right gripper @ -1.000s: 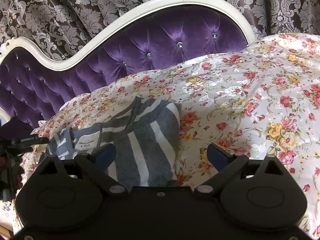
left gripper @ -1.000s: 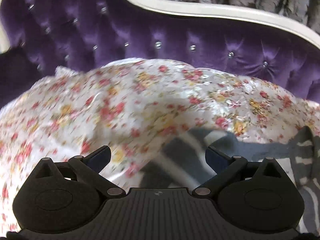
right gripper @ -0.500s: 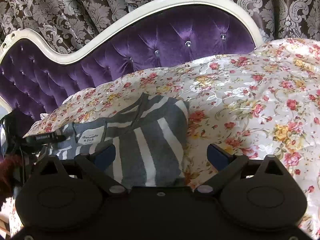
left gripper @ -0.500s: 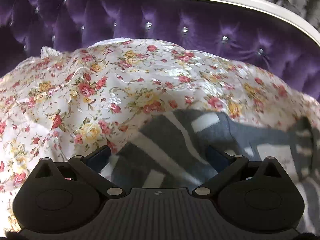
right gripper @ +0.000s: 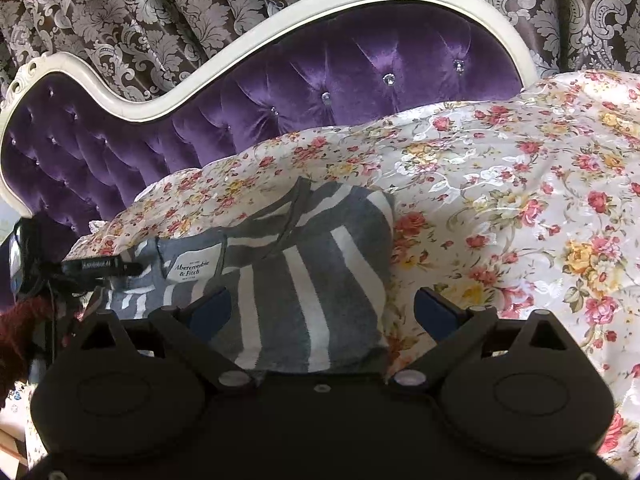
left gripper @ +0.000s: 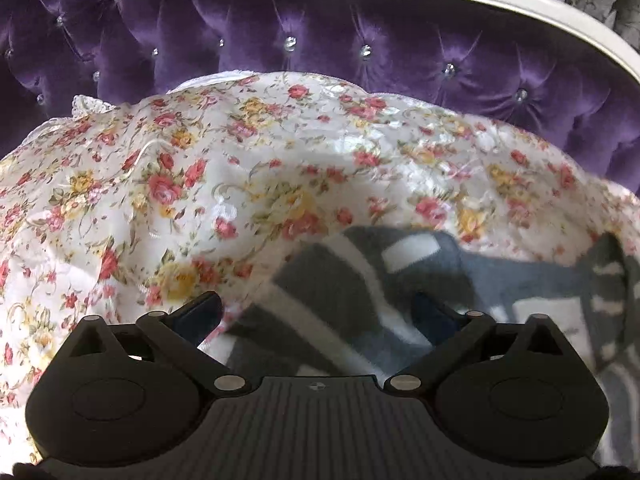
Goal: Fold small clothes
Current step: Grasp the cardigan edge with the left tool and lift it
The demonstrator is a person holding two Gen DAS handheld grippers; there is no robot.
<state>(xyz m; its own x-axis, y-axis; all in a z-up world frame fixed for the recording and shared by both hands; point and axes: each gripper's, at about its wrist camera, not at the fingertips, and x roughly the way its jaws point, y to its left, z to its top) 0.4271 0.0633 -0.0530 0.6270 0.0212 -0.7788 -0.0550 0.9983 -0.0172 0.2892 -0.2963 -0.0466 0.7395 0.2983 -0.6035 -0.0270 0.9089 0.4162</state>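
**Both grippers close in on the striped top**

The left gripper (left gripper: pixel 316 312) has its jaws spread wide and holds nothing; a second ago it saw mostly sheet, and now the top (left gripper: pixel 340 300) fills the gap between its fingers, so it has swung toward the garment's near edge; the right gripper (right gripper: pixel 322 312) is likewise wide open and empty, hanging just above the top (right gripper: pixel 304 280), whose label (right gripper: pixel 193 268) faces up beside the neckline; its view has barely shifted; the top lies bunched, partly doubled, on the floral sheet (right gripper: pixel 520 208); behind the top rises the purple headboard (right gripper: pixel 340 80), then the curtain (right gripper: pixel 160 12); my judgement is that a pinch comes next; folding has scarcely begun.
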